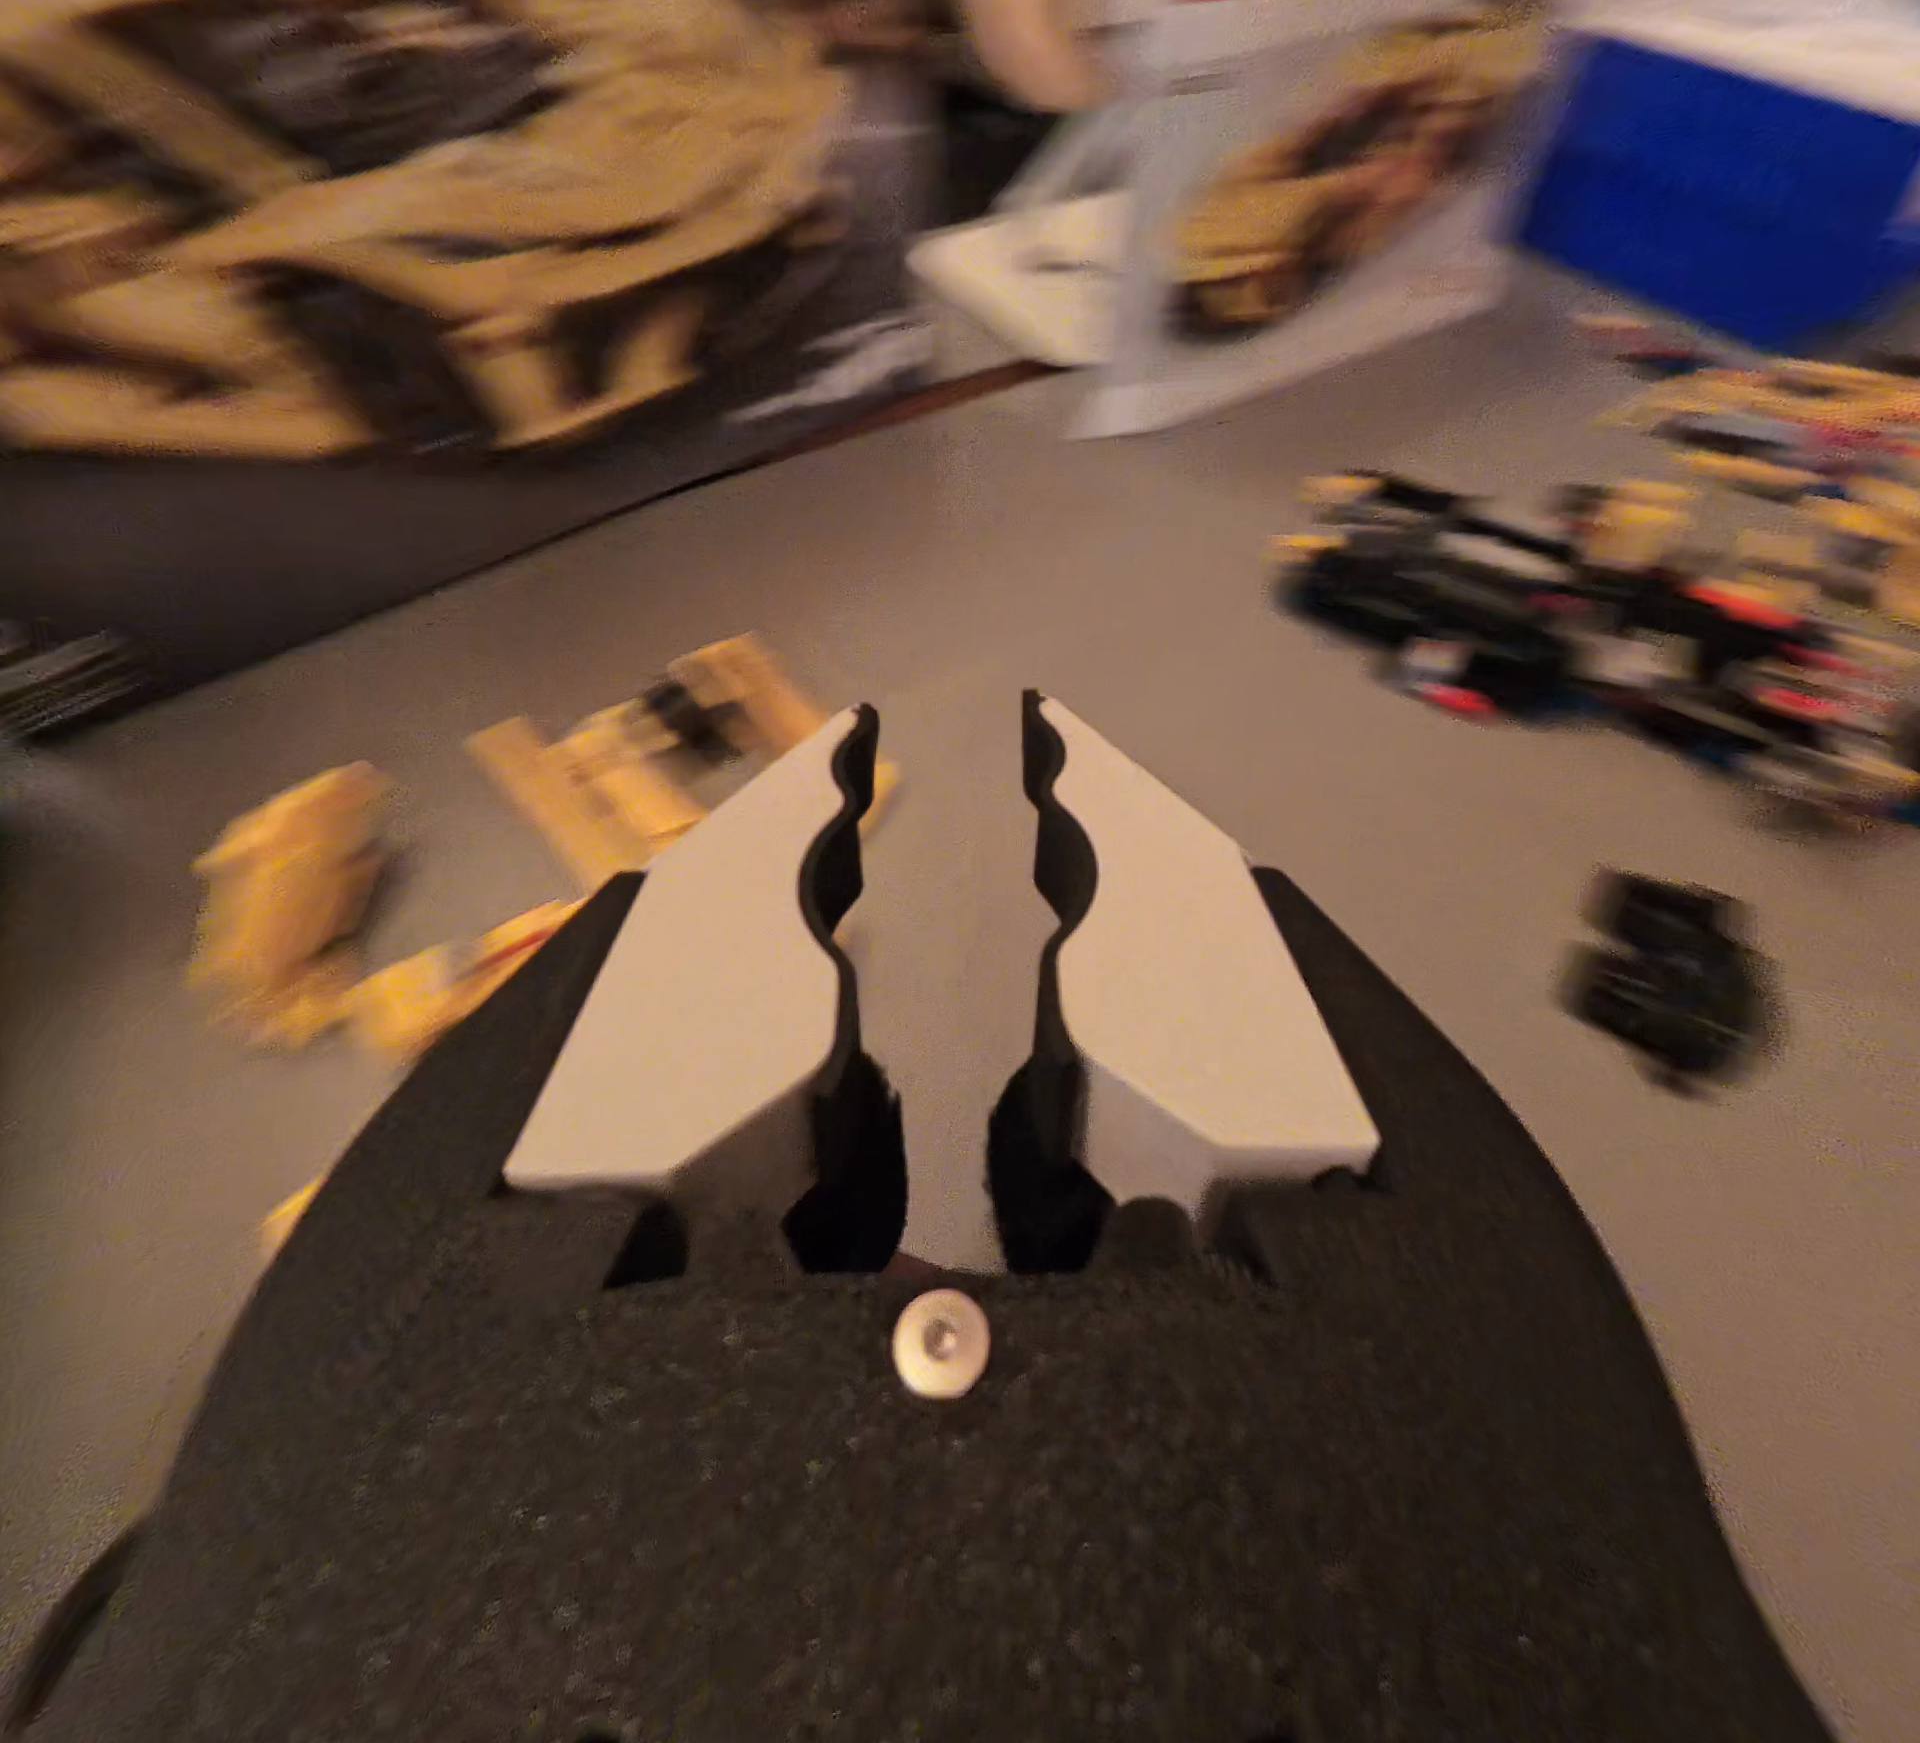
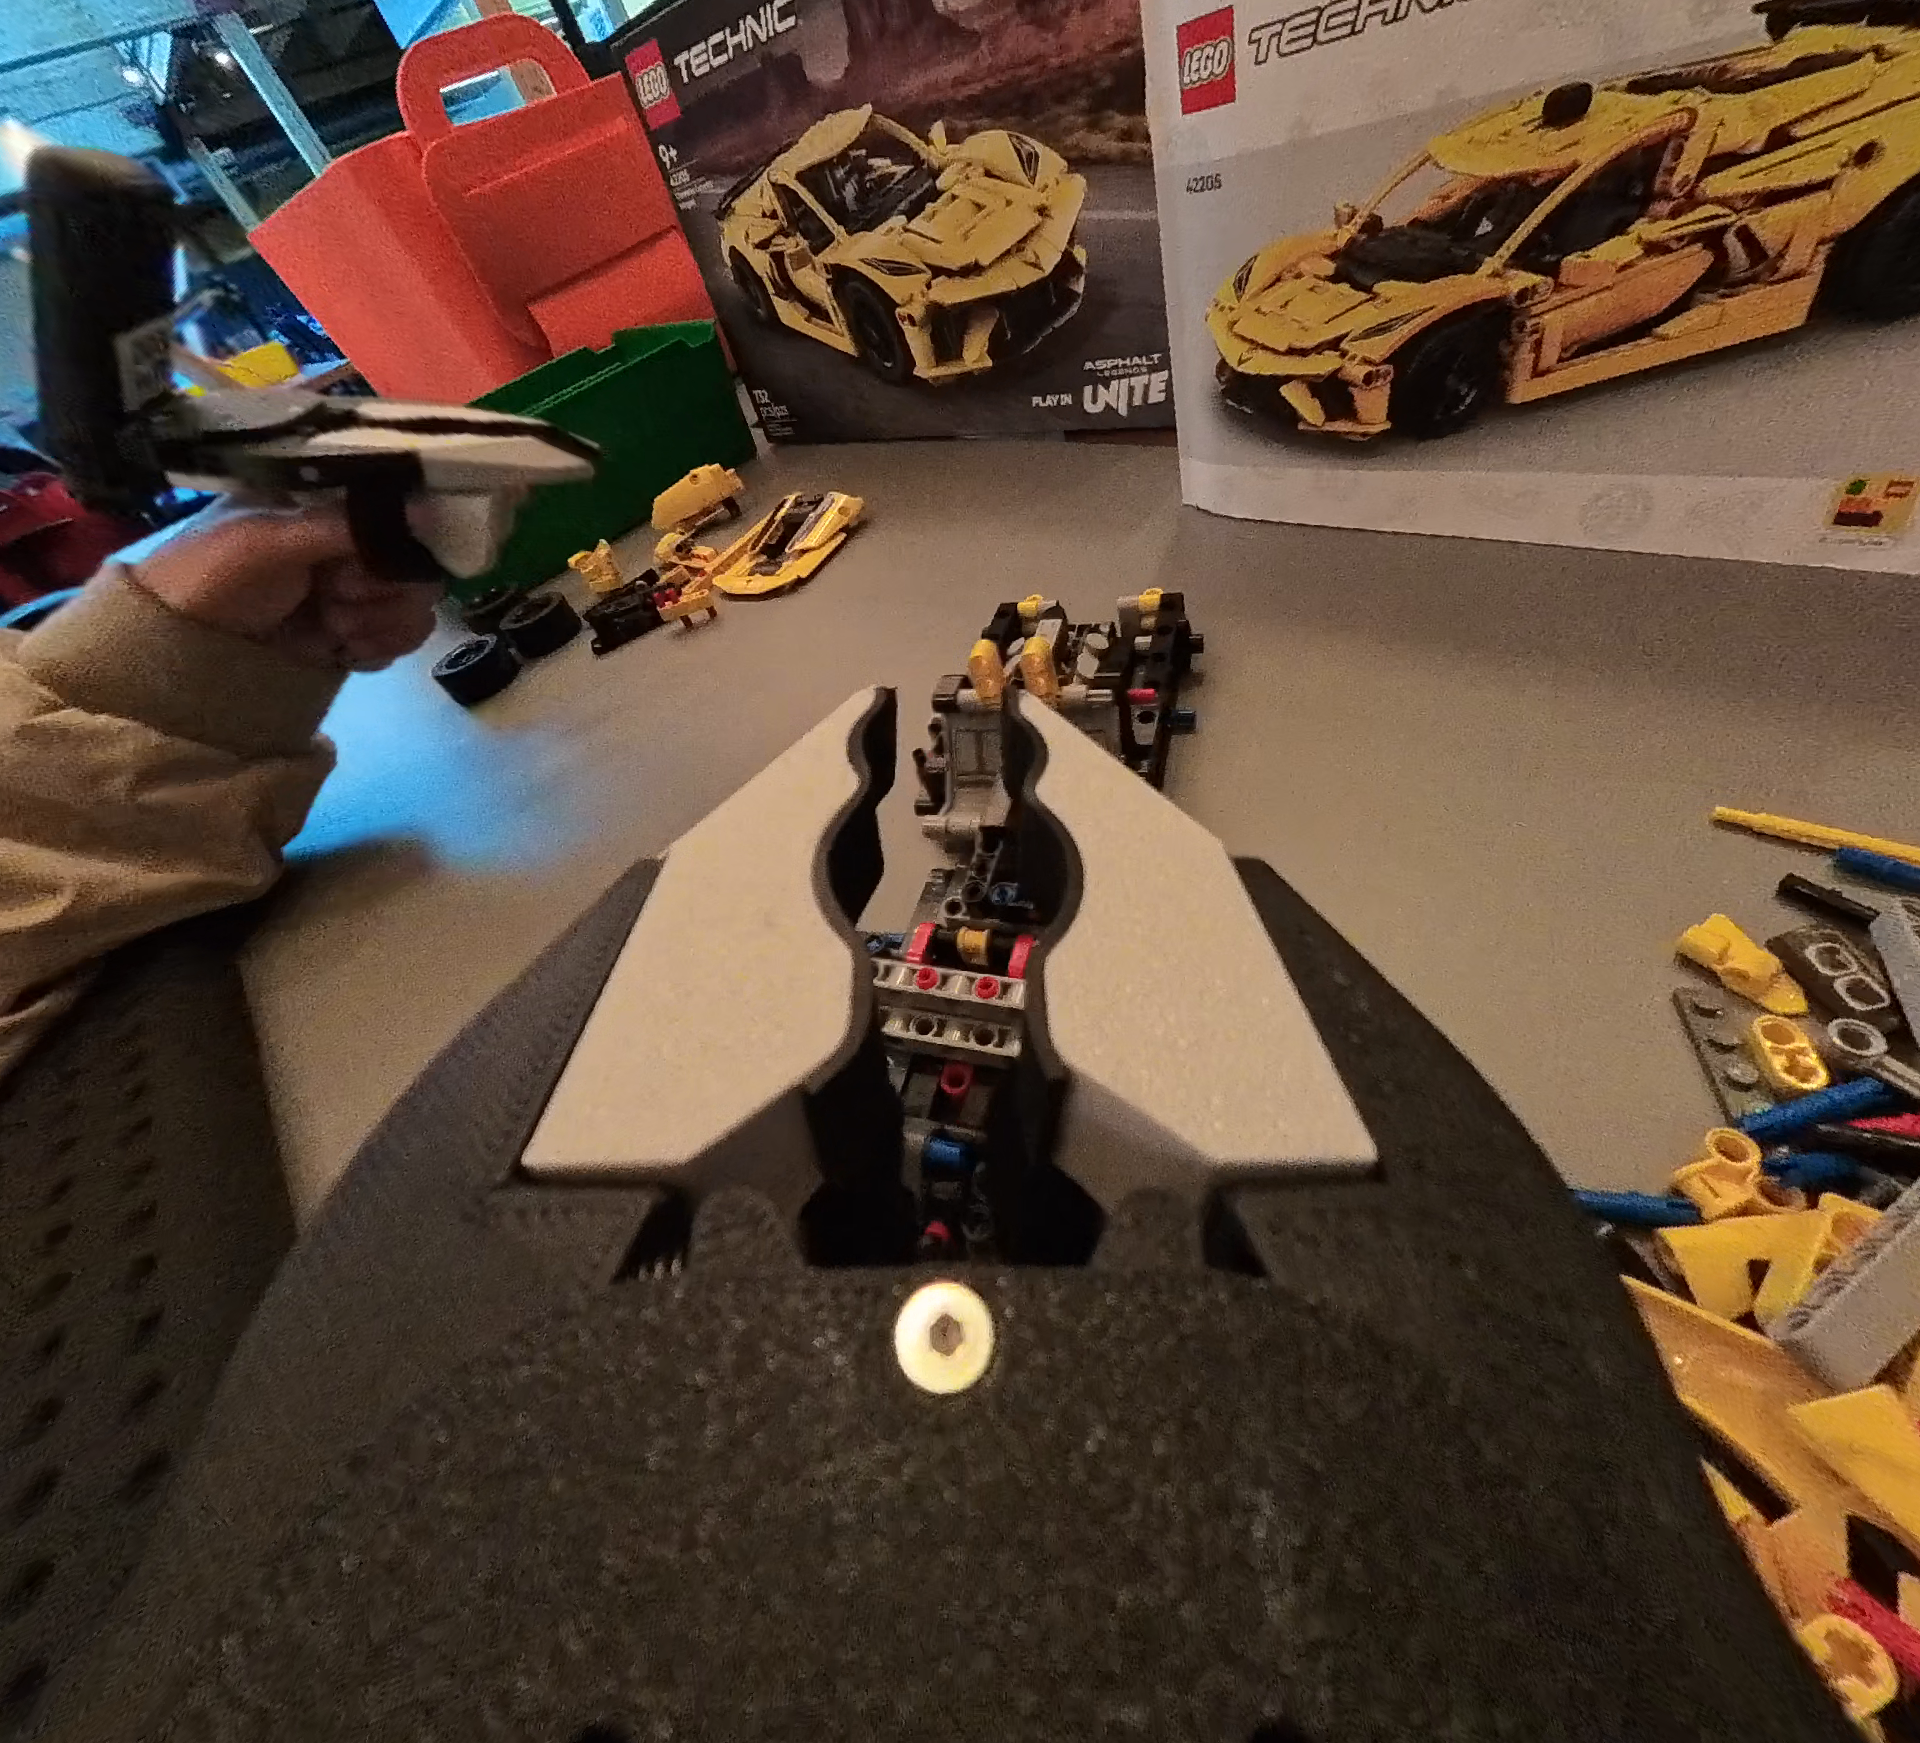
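Right gripper (image 2: 951, 717) pinching car frame (image 2: 971, 872) mid tabletop (image 2: 1403, 758). Left gripper (image 1: 948, 706) spread, holding nothing, near yellow bits (image 1: 665, 758), tabletop's left edge.

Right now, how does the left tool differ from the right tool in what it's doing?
The left tool is open with nothing between its fingers, only bare grey table; the right tool is closed on the long black and grey brick chassis. The left tool's view is motion-blurred, the right tool's view sharp. The left tool is in the air above the table, near yellow body pieces. Both have the same pale wavy-edged fingers on black bodies.
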